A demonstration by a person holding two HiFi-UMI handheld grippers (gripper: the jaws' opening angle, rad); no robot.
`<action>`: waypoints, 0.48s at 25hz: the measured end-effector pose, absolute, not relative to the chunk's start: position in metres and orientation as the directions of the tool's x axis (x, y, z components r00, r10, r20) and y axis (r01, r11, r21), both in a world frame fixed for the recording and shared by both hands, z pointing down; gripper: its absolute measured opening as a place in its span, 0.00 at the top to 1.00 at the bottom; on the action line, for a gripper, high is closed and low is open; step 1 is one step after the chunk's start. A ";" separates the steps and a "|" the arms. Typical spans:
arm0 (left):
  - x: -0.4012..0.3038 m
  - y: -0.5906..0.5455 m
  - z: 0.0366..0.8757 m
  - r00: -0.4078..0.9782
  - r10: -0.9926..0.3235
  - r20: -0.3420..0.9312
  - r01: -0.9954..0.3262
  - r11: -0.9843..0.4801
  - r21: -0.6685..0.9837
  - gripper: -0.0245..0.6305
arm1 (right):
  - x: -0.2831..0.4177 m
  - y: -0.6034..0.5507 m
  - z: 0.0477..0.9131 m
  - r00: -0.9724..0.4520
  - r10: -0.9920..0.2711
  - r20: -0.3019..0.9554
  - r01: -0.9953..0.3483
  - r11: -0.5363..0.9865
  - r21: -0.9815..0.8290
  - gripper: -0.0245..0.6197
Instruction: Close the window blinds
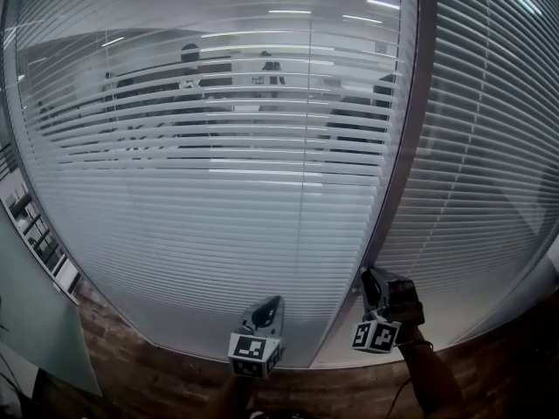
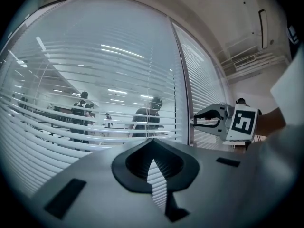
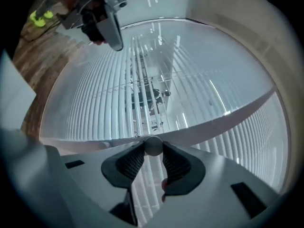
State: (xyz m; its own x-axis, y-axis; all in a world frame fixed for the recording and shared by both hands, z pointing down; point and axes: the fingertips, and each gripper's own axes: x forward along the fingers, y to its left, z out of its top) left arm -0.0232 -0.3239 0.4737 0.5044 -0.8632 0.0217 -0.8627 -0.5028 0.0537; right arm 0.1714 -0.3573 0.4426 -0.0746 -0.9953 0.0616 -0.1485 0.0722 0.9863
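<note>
White slatted blinds (image 1: pixel 218 190) cover a glass wall. The upper slats of the left panel stand tilted apart, so people show through; its lower slats and the right panel (image 1: pixel 489 147) look closed. My right gripper (image 1: pixel 367 279) is at the dark upright frame (image 1: pixel 397 173) between the panels, and in the right gripper view it (image 3: pixel 153 147) is shut on the round grey end of the blind wand (image 3: pixel 153 144). My left gripper (image 1: pixel 272 304) hovers lower left of it in front of the left panel. In its own view it (image 2: pixel 152 141) is shut with nothing held.
Several people stand and sit in the office behind the glass (image 1: pixel 192 68). Wood-look floor (image 1: pixel 131 374) runs along the base of the wall. A pale panel (image 1: pixel 35 321) stands at the lower left. A small yellow object (image 3: pixel 40 17) lies on the floor.
</note>
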 end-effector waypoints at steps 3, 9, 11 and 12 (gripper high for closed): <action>-0.023 -0.323 0.468 0.502 -0.865 0.001 -0.863 -0.501 0.057 0.96 | 0.171 -0.358 0.442 -0.042 -0.998 0.044 -0.025 0.045 0.999 0.77; -0.034 -0.323 0.452 0.470 -0.882 -0.046 -0.880 -0.472 0.060 0.96 | 0.171 -0.357 0.441 -0.067 -0.997 0.031 -0.001 0.031 1.000 0.77; -0.037 -0.324 0.453 0.469 -0.882 -0.048 -0.880 -0.472 0.056 0.96 | 0.173 -0.356 0.441 -0.076 -0.997 0.021 -0.069 0.026 0.997 0.77; -0.039 -0.324 0.453 0.466 -0.883 -0.049 -0.882 -0.468 0.054 0.96 | 0.177 -0.355 0.442 -0.069 -0.997 0.021 -0.127 0.029 0.991 0.75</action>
